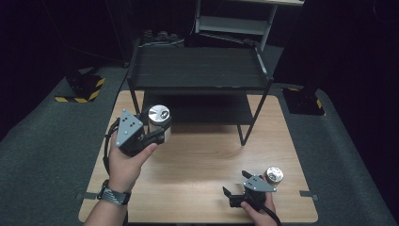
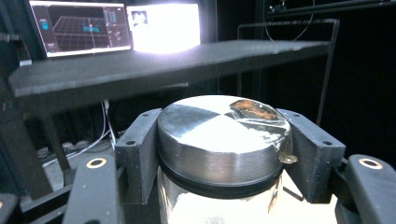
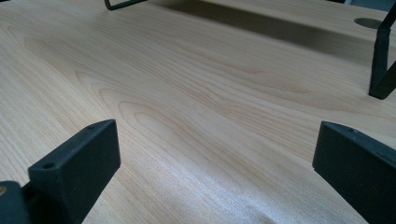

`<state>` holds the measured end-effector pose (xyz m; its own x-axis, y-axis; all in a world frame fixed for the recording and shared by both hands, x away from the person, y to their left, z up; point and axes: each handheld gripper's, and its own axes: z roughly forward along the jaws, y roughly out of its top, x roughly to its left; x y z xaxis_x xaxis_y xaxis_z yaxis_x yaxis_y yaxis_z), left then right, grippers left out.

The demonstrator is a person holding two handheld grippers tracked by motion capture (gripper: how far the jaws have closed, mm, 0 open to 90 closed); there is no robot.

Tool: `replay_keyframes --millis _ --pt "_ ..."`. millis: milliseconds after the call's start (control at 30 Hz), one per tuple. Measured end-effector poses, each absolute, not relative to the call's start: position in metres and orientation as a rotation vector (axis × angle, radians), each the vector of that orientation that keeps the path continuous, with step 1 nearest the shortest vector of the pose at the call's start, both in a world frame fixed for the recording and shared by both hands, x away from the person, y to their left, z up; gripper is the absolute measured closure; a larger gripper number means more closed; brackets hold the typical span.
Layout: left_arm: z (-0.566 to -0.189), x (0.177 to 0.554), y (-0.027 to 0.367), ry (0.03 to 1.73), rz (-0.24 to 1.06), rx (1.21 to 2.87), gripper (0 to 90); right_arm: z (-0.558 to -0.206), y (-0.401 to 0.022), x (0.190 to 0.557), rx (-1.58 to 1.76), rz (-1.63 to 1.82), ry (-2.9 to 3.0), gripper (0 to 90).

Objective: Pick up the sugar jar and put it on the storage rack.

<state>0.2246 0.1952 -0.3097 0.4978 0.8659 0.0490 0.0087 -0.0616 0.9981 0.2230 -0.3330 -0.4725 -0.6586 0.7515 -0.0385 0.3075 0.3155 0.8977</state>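
My left gripper [image 1: 156, 133] is shut on a glass jar with a silver metal lid [image 1: 159, 115], held upright at the table's left, just in front of the black rack. In the left gripper view both jaws press the sides of the jar lid [image 2: 219, 135], which has an orange-brown patch under clear tape. Lower than the lid I see part of the glass. My right gripper [image 1: 229, 197] rests low near the table's front right edge, open and pointing left. In the right gripper view its fingers [image 3: 77, 175] stand wide apart over bare wood. A smaller jar with a shiny lid [image 1: 273, 174] stands just right of that gripper.
A black two-level rack [image 1: 197, 68] stands on the far half of the wooden table [image 1: 202, 160], its front right leg [image 1: 244, 136] reaching toward the middle. The upper shelf [image 2: 163, 63] sits above the held jar's lid. Lit monitors [image 2: 79, 25] glow behind the rack.
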Motion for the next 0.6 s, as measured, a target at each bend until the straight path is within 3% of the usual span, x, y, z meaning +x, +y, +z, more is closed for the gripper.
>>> replay_keyframes --millis 600 --pt "-0.265 0.244 0.179 0.774 0.870 1.428 35.1 -0.474 -0.336 0.223 0.936 1.325 2.129 0.6"
